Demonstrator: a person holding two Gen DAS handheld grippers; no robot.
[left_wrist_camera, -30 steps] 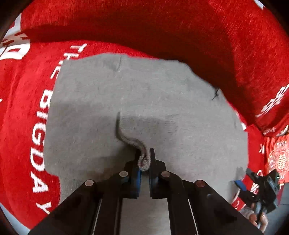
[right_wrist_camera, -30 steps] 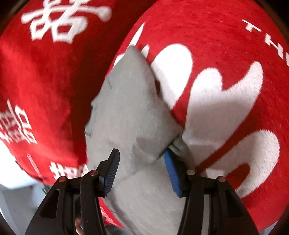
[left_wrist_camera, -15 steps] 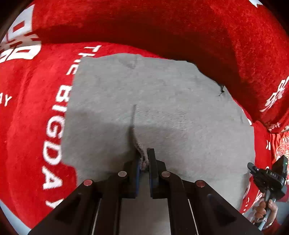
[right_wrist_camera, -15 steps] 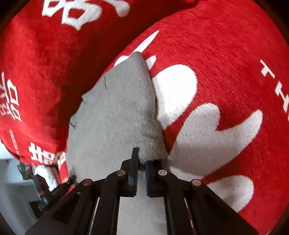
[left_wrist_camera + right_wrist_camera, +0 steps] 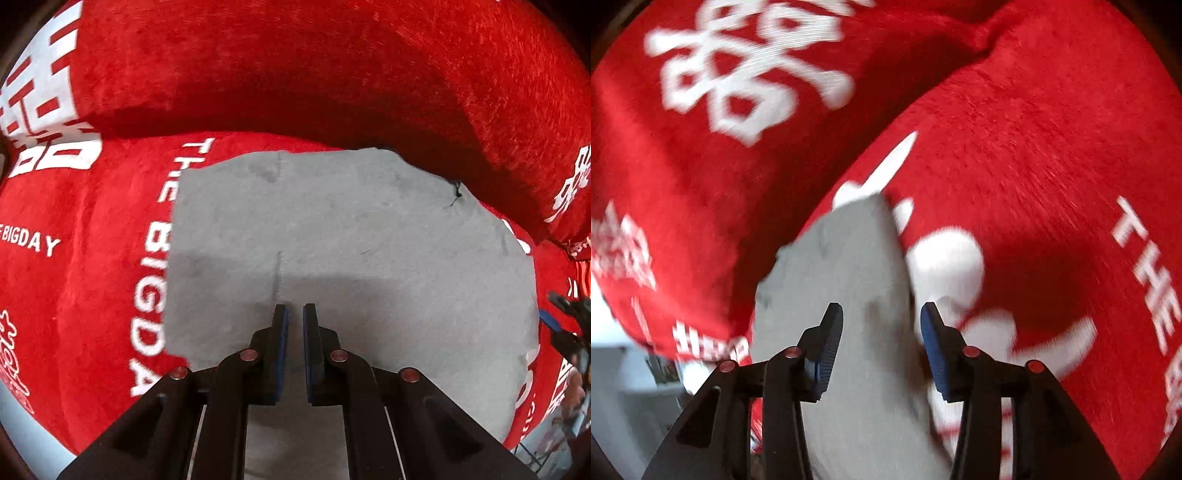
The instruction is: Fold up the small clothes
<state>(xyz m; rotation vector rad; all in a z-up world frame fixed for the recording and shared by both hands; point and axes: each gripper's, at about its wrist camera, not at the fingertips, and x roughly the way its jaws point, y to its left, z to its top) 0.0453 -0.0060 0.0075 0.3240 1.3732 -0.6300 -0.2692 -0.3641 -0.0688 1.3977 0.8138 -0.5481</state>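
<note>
A small grey cloth (image 5: 332, 229) lies spread flat on a red seat cushion (image 5: 110, 221). My left gripper (image 5: 294, 310) points down over its near middle, shut to a narrow slit. No bunched fold shows between the pads, and a faint crease runs from the tips up the cloth. My right gripper (image 5: 882, 314) hovers over the cloth's (image 5: 857, 266) edge. Its jaws are opening, the pads stand apart from the fabric, and the view is blurred. In the left wrist view the right gripper (image 5: 554, 310) shows at the far right edge.
The red cushion (image 5: 1034, 184) carries white lettering and heart shapes. A red back cushion (image 5: 332, 74) rises just behind the cloth, shadowing its far edge. A loose black thread (image 5: 456, 192) sticks out at the cloth's far right corner. A hand (image 5: 576, 387) shows at lower right.
The raised fold pinched in my left gripper has flattened to a faint crease. My right gripper shut on the cloth's edge half a second ago, then opened and shifted along it.
</note>
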